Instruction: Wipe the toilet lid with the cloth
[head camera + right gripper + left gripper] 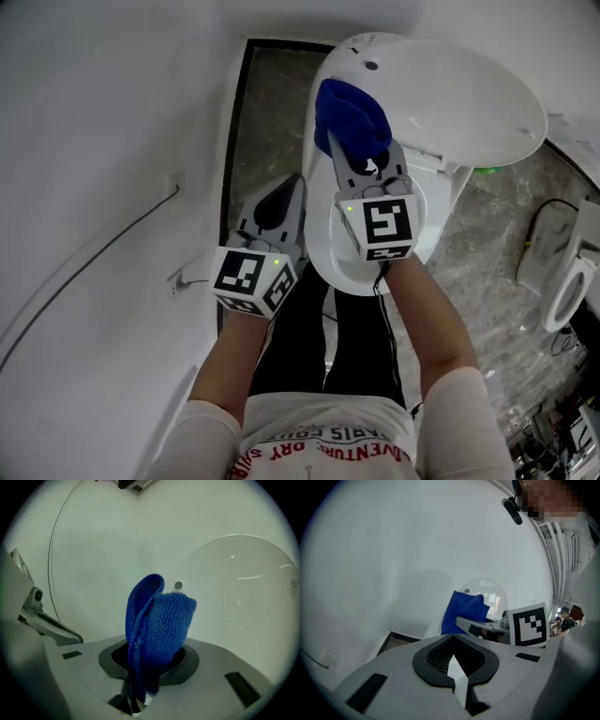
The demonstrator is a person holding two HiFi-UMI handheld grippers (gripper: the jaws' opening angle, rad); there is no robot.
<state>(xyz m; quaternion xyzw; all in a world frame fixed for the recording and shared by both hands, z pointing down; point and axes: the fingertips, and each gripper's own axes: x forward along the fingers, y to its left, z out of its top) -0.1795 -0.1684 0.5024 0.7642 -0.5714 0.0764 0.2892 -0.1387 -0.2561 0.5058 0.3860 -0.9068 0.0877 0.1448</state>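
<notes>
- Wall (94,187): white, fills the left side of the head view
- Toilet lid (469,94): white, raised, standing ahead of both claws
- Left claw (279,199): pressed together with nothing in it, held left of the seat (323,253), over the dark floor (272,103) strip
- Right claw (364,161): pinching the cloth, held above the seat and pointing towards the lid
- Cloth (352,112): blue, folded, standing up out of the right claw just before the lid; contact with the lid cannot be told
</notes>
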